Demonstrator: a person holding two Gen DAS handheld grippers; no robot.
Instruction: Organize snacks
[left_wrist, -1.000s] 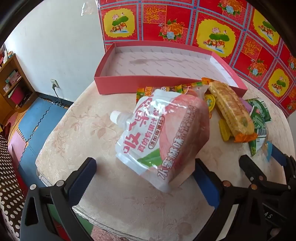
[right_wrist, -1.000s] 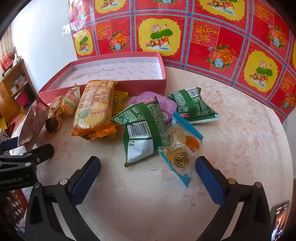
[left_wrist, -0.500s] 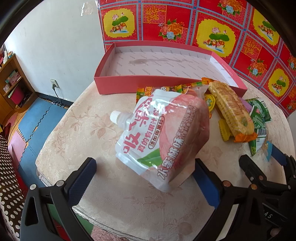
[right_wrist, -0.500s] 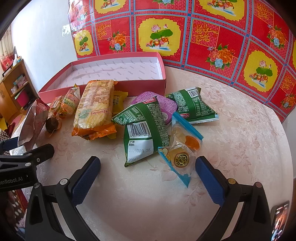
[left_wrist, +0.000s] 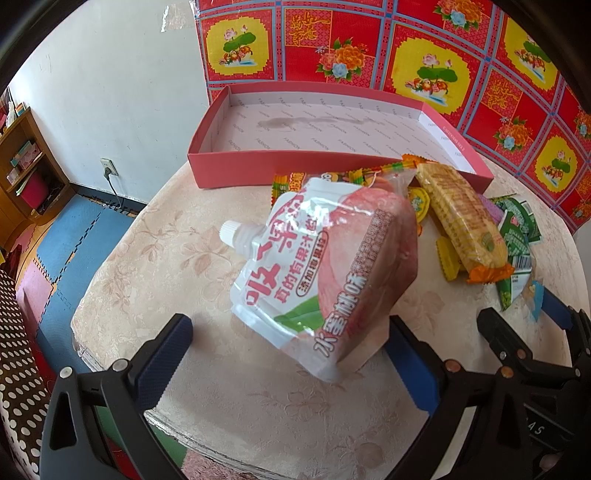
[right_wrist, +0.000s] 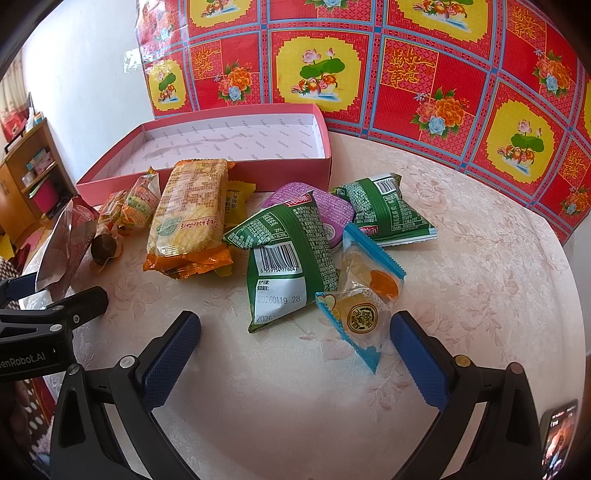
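a round table (right_wrist: 480, 258) with a pale floral cloth stands against a red-and-yellow patterned wall hanging (right_wrist: 443, 74), with a white wall to the left of it. at the back of the table lies a shallow pink box (right_wrist: 258, 170), white inside, with nothing in it.

the left gripper (left_wrist: 291, 347) is spread wide, its blue pads on either side of a peach drink pouch (left_wrist: 332, 266) (white cap pointing left, lower corner toward the camera). the pouch's lower right edge sits just beside the right pad; whether they touch i cannot tell. the left pad is well apart from it, over bare cloth.

the right gripper (right_wrist: 295, 347) is also wide open and holds nothing. a clear blue-edged candy packet (right_wrist: 364, 295) lies between its pads, nearer the right one, and a green packet (right_wrist: 288, 258) with a barcode lies just beyond the gap. behind them are a purple tin (right_wrist: 332, 210), a second green packet (right_wrist: 388, 210) and a long orange biscuit pack (right_wrist: 192, 210), all on the cloth in front of the box.
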